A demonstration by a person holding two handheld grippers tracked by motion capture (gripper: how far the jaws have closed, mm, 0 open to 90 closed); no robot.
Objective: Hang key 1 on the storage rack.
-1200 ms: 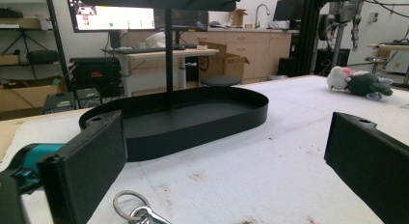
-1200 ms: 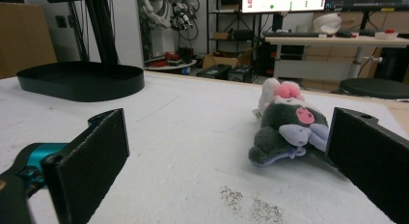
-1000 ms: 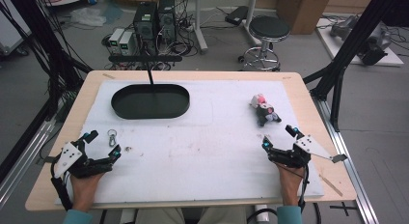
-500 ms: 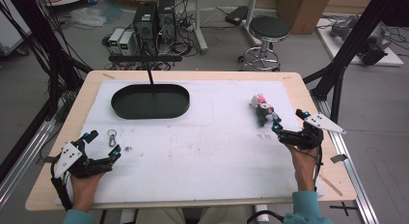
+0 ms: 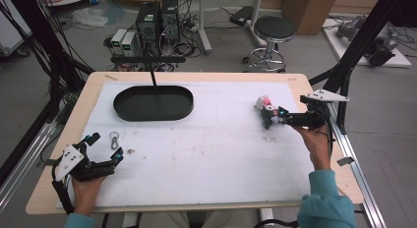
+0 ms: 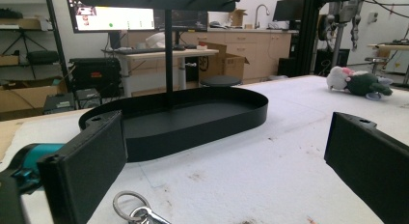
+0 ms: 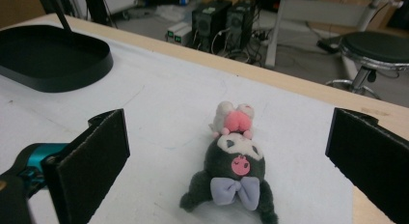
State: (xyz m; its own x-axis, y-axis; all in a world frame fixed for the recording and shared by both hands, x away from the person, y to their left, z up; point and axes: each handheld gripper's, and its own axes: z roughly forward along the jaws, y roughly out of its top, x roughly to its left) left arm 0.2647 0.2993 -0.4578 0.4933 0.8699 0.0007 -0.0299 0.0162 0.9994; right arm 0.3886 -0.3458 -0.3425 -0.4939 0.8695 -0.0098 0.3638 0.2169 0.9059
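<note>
White padding covered the wooden desk [image 5: 69, 134], which stood in a workshop with computer towers and a stool on the floor behind it. Near the desk's right edge lay the plush toy [image 5: 268, 112], a dark grey figure with a pale lilac bow, a pink snout patch and a pink-and-white piece at its far end; it rested flat on the padding. The right claw [image 5: 281, 115] was held just beside the toy, level with it, its jaws spread wide; in the right gripper view the toy [image 7: 232, 178] lay between the two jaws, touching neither. The person's right hand [image 5: 314, 142], in a teal sleeve, reached in from the lower right. Well apart, toward the far left of the padding, stood the black oval tray [image 5: 125, 110], from whose back a black post rose to a crossbar. Near the front left lay a small metal keyring [image 5: 114, 138]. The left claw [image 5: 105, 152] rested just beside the keyring, jaws likewise wide, gripping nothing; the left gripper view showed the keyring [image 6: 135, 209] low between its jaws.
</note>
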